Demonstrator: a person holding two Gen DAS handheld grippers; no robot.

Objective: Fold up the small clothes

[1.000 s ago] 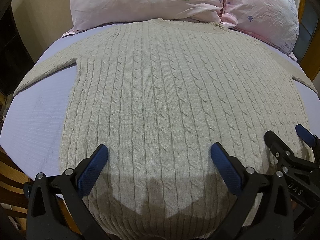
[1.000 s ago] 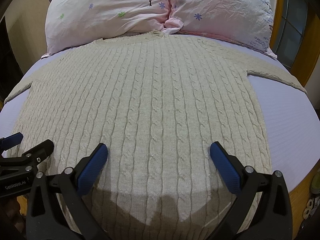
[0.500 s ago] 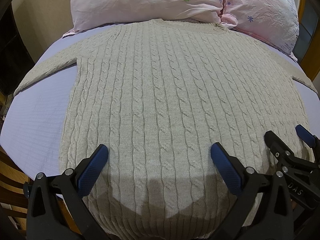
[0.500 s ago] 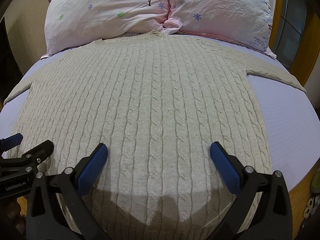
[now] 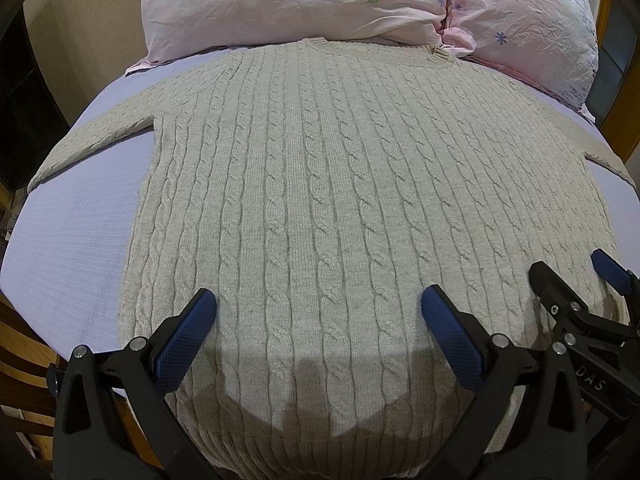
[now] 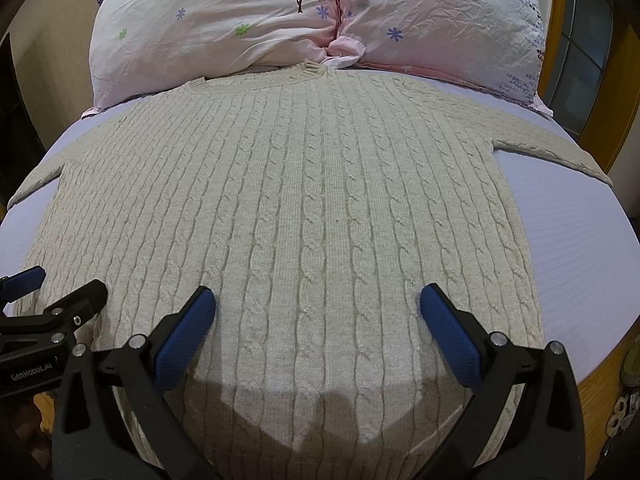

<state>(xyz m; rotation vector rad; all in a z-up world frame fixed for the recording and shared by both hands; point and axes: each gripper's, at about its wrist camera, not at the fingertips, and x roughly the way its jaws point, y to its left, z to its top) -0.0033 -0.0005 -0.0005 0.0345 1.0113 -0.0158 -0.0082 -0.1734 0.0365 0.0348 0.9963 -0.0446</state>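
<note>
A beige cable-knit sweater (image 5: 340, 200) lies flat and face up on a lilac bed sheet (image 5: 68, 248), collar toward the pillows, sleeves spread out to both sides. It fills the right wrist view too (image 6: 304, 208). My left gripper (image 5: 316, 312) is open and empty, hovering over the sweater's lower left part near the hem. My right gripper (image 6: 316, 312) is open and empty over the lower right part. The right gripper shows at the right edge of the left wrist view (image 5: 576, 280), and the left gripper at the left edge of the right wrist view (image 6: 60, 292).
Two pink flowered pillows (image 5: 304, 4) (image 6: 440, 20) lie at the head of the bed, touching the collar. Bare sheet (image 6: 580, 264) shows on both sides of the sweater. A wooden bed frame (image 6: 612, 120) runs along the right, with dark furniture (image 5: 24, 128) on the left.
Both views have shifted slightly, with the sweater's collar sitting a little lower in frame. Both grippers stay open, and the sweater has not moved.
</note>
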